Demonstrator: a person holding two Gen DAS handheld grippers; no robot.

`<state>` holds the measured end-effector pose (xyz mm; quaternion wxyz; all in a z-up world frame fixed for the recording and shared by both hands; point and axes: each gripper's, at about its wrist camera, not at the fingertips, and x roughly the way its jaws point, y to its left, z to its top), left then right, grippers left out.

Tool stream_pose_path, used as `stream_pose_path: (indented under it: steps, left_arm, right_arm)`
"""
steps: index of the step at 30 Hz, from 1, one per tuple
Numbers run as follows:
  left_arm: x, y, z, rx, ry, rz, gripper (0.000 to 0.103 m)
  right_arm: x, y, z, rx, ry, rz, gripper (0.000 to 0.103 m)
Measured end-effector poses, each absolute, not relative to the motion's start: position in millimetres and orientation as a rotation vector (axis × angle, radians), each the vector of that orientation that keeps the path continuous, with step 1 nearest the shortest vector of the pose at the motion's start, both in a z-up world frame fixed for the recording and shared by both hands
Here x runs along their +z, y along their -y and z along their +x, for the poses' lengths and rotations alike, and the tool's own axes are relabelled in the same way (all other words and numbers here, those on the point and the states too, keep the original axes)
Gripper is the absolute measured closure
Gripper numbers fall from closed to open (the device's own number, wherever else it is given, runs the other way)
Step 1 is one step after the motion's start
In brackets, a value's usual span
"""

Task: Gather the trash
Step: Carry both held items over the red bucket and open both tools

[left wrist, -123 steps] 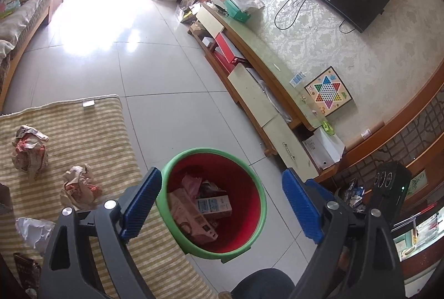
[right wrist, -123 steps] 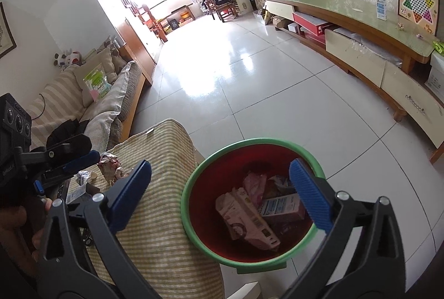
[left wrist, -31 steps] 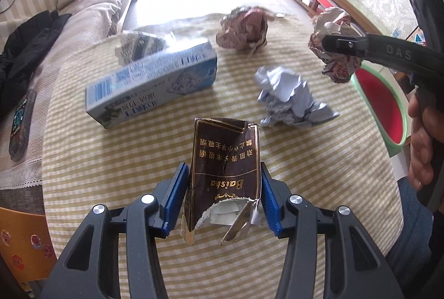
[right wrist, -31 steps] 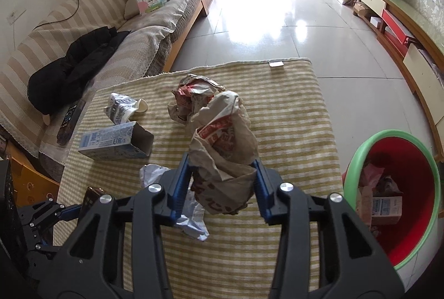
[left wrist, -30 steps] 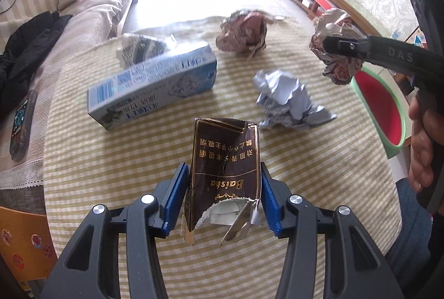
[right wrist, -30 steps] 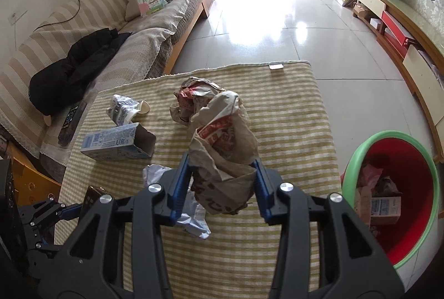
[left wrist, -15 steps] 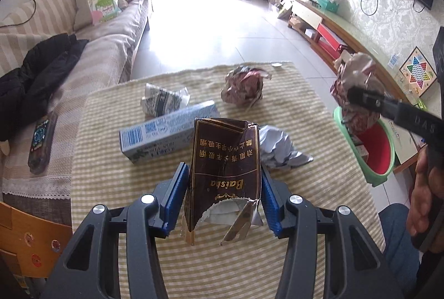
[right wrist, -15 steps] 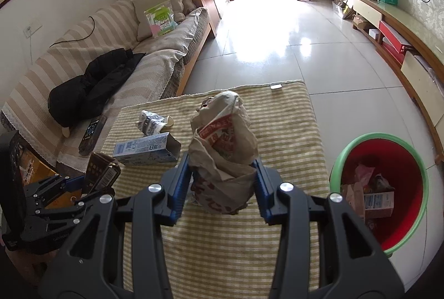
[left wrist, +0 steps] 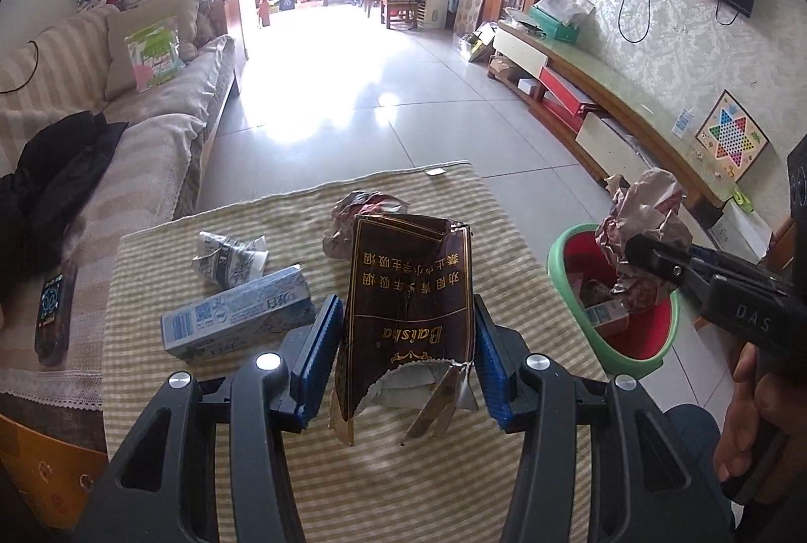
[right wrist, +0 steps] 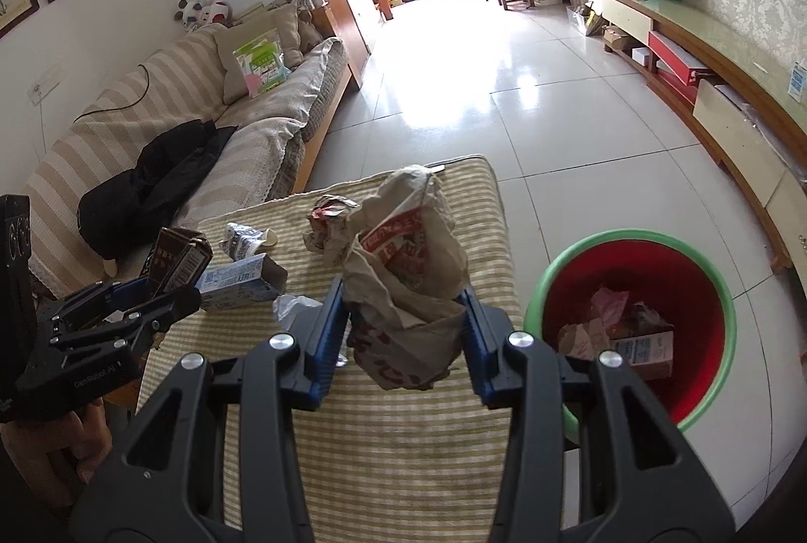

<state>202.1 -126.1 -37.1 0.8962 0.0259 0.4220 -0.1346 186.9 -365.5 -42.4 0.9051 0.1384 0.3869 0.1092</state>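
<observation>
Both tongs risen off table since earlier: left tongs (left wrist: 406, 354) clench brown packet (left wrist: 408, 301), right tongs (right wrist: 403, 336) clench crumpled bag (right wrist: 408, 270) beside red bin (right wrist: 635, 326). Bin part-filled; carton (left wrist: 237, 321), wrappers left on table (left wrist: 454, 482).

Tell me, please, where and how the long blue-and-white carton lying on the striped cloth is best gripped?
Grip the blue-and-white carton across its narrow width near mid-length, coming from above. It lies flat on the striped cloth with long, parallel sides exposed, probably suiting the gripper.

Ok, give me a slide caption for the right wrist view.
Right gripper clamps a crumpled paper bag above the striped table, beside the red bin.
</observation>
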Motion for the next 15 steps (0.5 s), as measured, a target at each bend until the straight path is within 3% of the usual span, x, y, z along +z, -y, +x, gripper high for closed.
stream_pose_path:
  steps: [15]
  left_arm:
    - [-48.0, 253.1, 230.8, -0.483, -0.891, 0.079, 0.056]
  right_arm:
    - [-71.2, 475.4, 170.4, 0.041, -0.803, 0.389, 0.062]
